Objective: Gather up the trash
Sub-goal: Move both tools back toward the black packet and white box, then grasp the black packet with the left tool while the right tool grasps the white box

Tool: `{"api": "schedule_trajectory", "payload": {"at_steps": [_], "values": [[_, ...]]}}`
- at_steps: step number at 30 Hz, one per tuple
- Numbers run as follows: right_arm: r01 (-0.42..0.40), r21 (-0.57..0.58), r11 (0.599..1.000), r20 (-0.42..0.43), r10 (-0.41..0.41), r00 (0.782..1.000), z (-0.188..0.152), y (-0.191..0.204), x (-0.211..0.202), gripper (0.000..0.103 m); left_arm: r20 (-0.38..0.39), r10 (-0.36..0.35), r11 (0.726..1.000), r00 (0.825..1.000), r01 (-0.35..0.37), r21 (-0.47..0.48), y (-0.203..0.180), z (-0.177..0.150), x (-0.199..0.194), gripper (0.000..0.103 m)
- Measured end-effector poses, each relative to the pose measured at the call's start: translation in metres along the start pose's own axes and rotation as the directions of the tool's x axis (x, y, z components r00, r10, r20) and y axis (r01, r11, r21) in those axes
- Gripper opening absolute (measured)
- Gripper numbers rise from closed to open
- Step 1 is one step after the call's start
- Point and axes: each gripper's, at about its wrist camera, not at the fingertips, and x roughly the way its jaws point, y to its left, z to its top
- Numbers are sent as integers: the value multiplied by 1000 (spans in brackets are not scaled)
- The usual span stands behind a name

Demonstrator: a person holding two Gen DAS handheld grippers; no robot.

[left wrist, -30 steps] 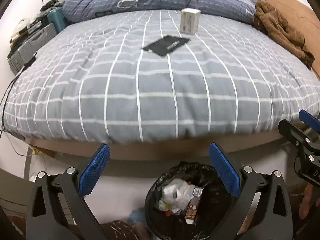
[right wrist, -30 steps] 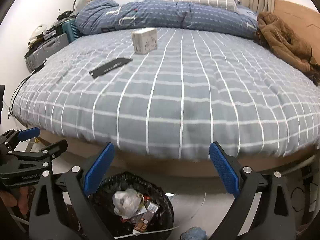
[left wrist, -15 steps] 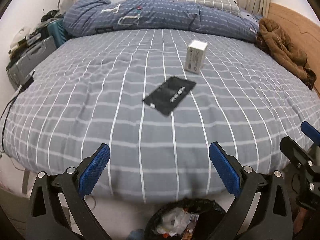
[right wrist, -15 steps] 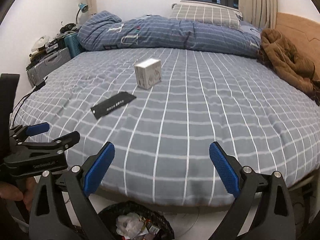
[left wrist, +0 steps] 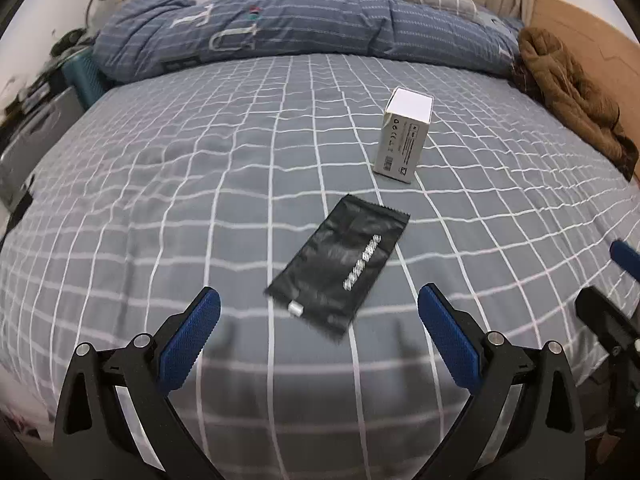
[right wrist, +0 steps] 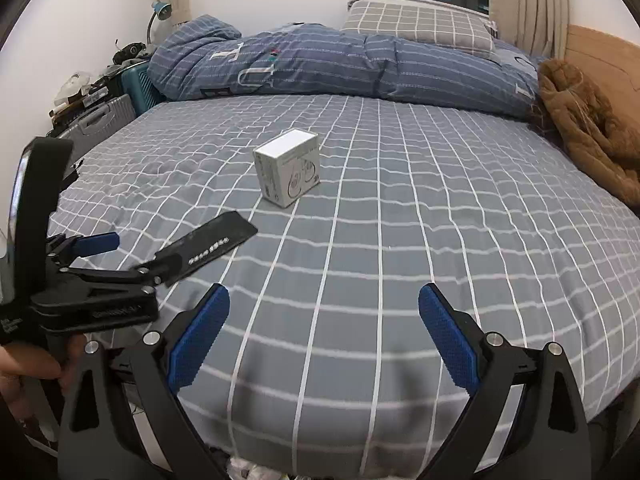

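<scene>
A flat black foil wrapper (left wrist: 340, 266) lies on the grey checked bed (left wrist: 200, 184), just ahead of my left gripper (left wrist: 318, 328), which is open and empty. A small white box (left wrist: 405, 136) stands behind the wrapper. In the right wrist view the wrapper (right wrist: 208, 246) lies left of centre, partly behind the left gripper (right wrist: 120, 258), and the white box (right wrist: 289, 172) stands farther back. My right gripper (right wrist: 322, 332) is open and empty over the bed's front part.
A rolled blue duvet (right wrist: 340, 64) and a checked pillow (right wrist: 416, 24) lie at the head of the bed. A brown coat (right wrist: 592, 128) lies on the right side. Suitcases and clutter (right wrist: 100, 100) stand at the left.
Both grippers have risen and moved forward over the bed. The black trash bin below the bed edge has dropped out of view. The wrapper and box now look much closer.
</scene>
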Motion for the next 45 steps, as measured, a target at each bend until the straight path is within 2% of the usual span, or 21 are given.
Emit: {"api": "schedule_trajectory", "payload": {"at_steps": [6,16,21,28,33,41,45], "values": [[-6,-5,1000,6,6,1000,24,-3,20,92,-42,-5,998,999,7,58,-6,16,31,93],[-14,-11,1000,2,14,1000,49,-5,48,92,-113,-42,989,993,57,133,-16,30,68,70],[-12,-11,1000,-4,12,1000,53,-6,57,92,-131,-68,989,989,85,123,-13,32,74,65],[-15,-11,1000,-8,15,1000,56,-5,63,92,-133,-72,983,988,93,158,-18,30,75,41],[-21,-6,1000,-11,21,1000,60,0,70,92,-120,-80,987,990,95,128,-12,35,71,39],[-42,-1,999,-8,42,999,73,17,91,92,-26,-7,1000,1000,7,-20,31,60,55,39],[-34,0,999,-14,34,999,80,29,112,92,-9,16,998,1000,-16,-64,47,72,56,39]]}}
